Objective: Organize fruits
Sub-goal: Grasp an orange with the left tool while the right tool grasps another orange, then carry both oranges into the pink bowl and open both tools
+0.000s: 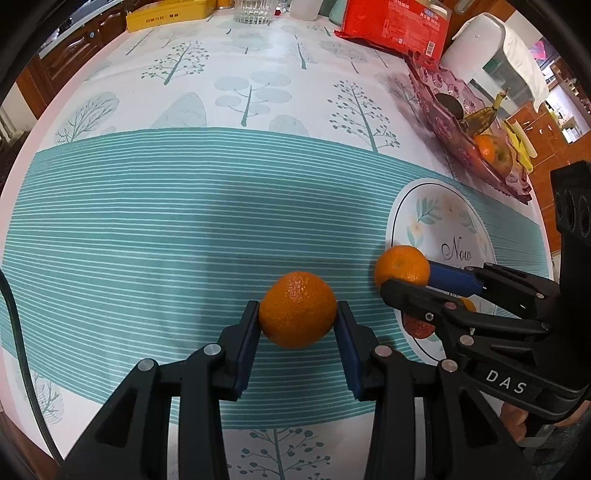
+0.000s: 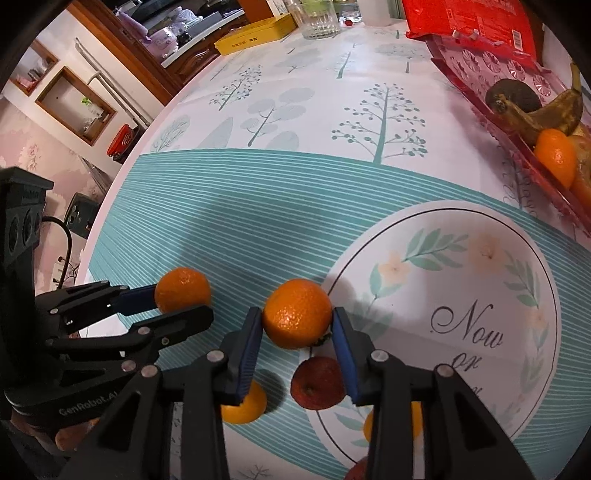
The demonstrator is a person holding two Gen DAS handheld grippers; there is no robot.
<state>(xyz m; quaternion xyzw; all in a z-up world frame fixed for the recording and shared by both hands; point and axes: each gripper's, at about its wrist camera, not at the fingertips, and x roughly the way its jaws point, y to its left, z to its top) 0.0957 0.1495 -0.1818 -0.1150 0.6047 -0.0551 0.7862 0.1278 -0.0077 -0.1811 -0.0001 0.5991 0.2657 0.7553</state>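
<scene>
My left gripper (image 1: 298,321) is shut on an orange mandarin (image 1: 297,309) and holds it above the striped tablecloth. My right gripper (image 2: 297,325) is shut on a second mandarin (image 2: 297,314). Each gripper shows in the other's view: the right one (image 1: 402,277) with its mandarin (image 1: 402,266), the left one (image 2: 183,299) with its mandarin (image 2: 183,290). Below the right gripper lie a red fruit (image 2: 317,384), a mandarin (image 2: 245,404) and another mandarin (image 2: 393,424), partly hidden. A pink glass fruit tray (image 1: 436,107) at the right holds a banana (image 1: 480,118), a mandarin (image 1: 485,147) and other fruit.
A round printed mat (image 2: 461,295) lies on the table at the right. At the far edge stand a red package (image 1: 395,22), a glass (image 1: 255,11) and a yellow box (image 1: 170,14). A black cable (image 1: 22,350) runs down the left side.
</scene>
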